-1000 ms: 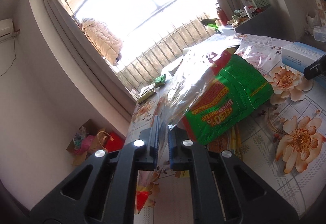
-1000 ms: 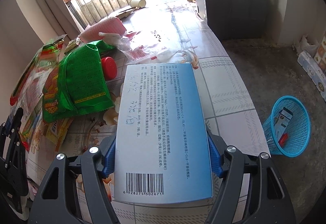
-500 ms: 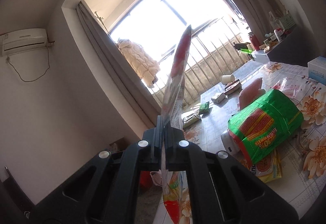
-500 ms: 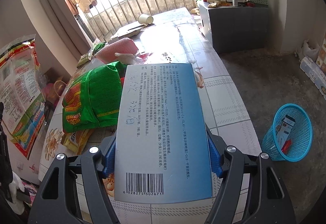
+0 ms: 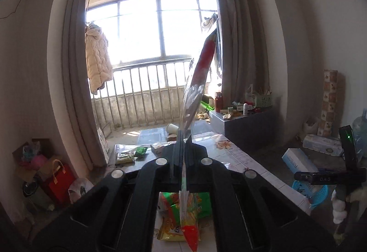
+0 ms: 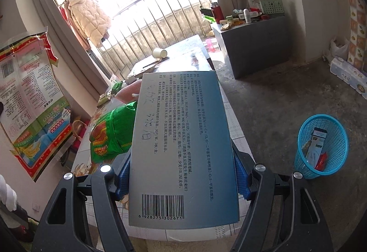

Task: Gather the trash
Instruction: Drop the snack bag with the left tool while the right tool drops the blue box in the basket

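left gripper (image 5: 182,148) clenched on the red-and-clear wrapper (image 5: 197,82), now lifted clear of the table (image 5: 259,167) where it lay a second ago. right gripper (image 6: 181,174) clamps the blue box (image 6: 181,144) (edges between blue pads), carried nearer the blue basket (image 6: 321,144) on the floor. both pieces look ready to drop.

The snack bag (image 6: 110,137) lies on the bench (image 6: 236,137), left of the box (image 6: 183,148) held over it. The basket (image 6: 321,148) sits on the floor right of the bench, with what looks like a carton (image 6: 317,139) inside. A paper cup (image 6: 159,53) lies at the bench's far end.
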Demonstrator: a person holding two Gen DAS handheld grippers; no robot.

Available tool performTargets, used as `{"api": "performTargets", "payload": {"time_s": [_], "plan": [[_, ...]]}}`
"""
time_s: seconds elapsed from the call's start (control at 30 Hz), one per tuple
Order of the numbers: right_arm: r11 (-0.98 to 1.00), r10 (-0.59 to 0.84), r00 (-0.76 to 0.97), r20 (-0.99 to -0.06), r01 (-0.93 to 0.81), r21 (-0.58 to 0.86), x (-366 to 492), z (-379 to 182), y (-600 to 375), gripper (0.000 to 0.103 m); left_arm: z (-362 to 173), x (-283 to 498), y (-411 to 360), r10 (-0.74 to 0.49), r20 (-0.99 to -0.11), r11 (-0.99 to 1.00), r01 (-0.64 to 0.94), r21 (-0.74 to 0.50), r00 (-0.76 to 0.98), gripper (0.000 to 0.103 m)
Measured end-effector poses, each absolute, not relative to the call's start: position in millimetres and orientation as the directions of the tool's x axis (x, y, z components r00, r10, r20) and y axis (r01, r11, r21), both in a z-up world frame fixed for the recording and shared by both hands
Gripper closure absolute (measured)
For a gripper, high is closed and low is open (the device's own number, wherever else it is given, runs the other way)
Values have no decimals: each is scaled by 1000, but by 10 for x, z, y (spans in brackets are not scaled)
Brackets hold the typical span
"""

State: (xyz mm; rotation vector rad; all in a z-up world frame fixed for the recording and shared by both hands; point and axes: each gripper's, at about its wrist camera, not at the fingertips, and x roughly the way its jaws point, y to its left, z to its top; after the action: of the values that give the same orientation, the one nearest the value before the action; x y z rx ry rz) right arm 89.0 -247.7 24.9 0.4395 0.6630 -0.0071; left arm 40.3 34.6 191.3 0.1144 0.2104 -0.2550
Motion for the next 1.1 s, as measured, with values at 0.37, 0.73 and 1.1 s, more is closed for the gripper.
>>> {"api": "performTargets", "payload": {"time_s": [0.37, 0.73, 1.1], "plan": [[769, -131, 790, -599, 463, 442, -92, 70, -3926, 34, 1672, 1323, -1385, -689, -404, 712, 666, -223, 601, 103], [487, -80, 726, -683, 626, 609, -179, -1085, -5057, 34, -8, 2213, -3935, -600, -753, 660, 700, -274, 271, 102], [339, -29, 705, -709, 674, 657, 213, -1903, -5786, 34, -1470, 2852, -5339, -493, -862, 705, 634, -317, 117, 68]]}}
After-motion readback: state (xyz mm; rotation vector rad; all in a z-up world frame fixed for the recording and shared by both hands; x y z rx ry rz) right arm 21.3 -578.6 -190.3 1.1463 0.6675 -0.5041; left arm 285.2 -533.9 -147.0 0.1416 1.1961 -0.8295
